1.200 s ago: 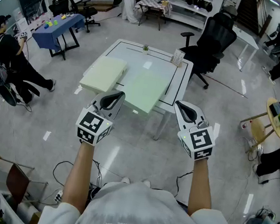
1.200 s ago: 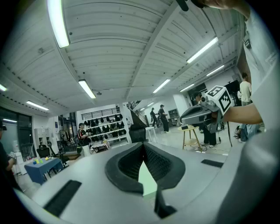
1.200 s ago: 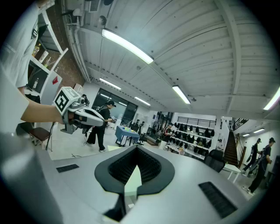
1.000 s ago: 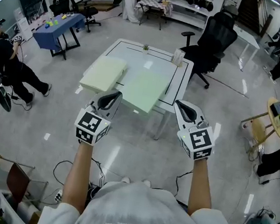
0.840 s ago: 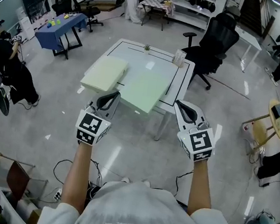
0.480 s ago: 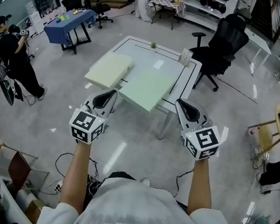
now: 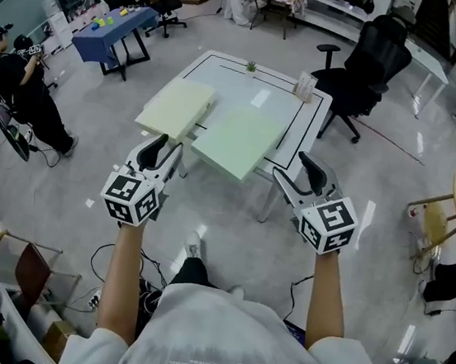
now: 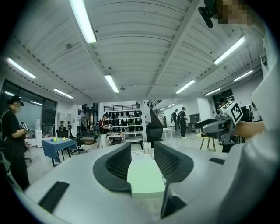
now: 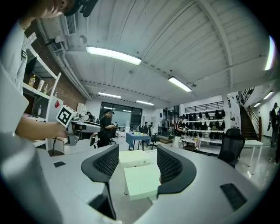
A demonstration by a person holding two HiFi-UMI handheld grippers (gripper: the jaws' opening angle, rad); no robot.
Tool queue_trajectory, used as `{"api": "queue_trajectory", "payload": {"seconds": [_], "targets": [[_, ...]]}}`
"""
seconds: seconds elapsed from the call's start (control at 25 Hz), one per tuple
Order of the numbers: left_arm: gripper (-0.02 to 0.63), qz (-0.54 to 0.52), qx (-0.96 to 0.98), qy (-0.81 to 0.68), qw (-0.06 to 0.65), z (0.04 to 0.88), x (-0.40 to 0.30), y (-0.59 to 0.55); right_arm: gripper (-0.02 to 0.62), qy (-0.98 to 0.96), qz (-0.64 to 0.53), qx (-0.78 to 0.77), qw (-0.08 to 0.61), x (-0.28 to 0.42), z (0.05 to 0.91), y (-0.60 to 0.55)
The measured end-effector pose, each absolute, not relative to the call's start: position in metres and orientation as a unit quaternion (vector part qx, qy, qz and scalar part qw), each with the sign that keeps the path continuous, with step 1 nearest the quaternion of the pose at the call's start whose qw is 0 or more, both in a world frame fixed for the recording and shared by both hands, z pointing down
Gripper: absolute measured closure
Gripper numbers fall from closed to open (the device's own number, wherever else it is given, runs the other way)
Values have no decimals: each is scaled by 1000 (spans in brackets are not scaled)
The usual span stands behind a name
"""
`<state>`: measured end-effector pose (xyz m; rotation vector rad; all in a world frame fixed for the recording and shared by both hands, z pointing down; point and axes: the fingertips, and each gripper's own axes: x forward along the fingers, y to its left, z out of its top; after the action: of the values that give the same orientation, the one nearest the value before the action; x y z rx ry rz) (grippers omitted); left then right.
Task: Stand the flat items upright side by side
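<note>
Opening their fingers, your left gripper [image 7: 164, 149] and right gripper [image 7: 296, 172] hold nothing. Two flat pale green foam slabs [image 7: 177, 108] [image 7: 237, 141] lie at the near edge of the white table [image 7: 260, 98].

Office chair [image 7: 369, 62] crowds the table's [image 7: 241, 97] far corner.

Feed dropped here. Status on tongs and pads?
Left tongs, right tongs opening, both empty, short of the table. Yellow pad, green pad lying flat, side by side. Nothing in the way.

Bright, even light from long white ceiling tube lamps [image 8: 83, 19]; glare streaks on glossy pale grey floor [image 7: 420, 144]. Gripper views fisheye-bent, black corners, close foreground soft.
</note>
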<state>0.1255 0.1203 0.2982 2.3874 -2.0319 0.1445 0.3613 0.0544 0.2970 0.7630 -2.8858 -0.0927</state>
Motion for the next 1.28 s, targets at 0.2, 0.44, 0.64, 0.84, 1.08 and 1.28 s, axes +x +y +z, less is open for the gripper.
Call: {"api": "queue_trajectory", "payload": {"seconds": [0.2, 0.44, 0.64, 0.84, 1.08, 1.28], "targets": [[430, 79, 769, -634, 13, 318, 112, 88, 299, -958, -16, 271, 97, 351, 314, 28], [430, 65, 805, -585, 75, 355, 84, 20, 291, -952, 23, 276, 128, 316, 350, -17], [430, 62, 826, -540, 149, 408, 54, -48, 280, -936, 79, 300, 163, 286, 399, -59], [404, 90, 841, -483, 227, 478, 42, -101, 264, -913, 138, 327, 203, 262, 457, -93], [359, 158, 842, -419, 299, 554, 41, -126, 255, -883, 195, 359, 233, 248, 510, -110], [331, 178, 835, -387, 347, 586, 42, -130, 249, -863, 240, 374, 241, 245, 540, -109]]}}
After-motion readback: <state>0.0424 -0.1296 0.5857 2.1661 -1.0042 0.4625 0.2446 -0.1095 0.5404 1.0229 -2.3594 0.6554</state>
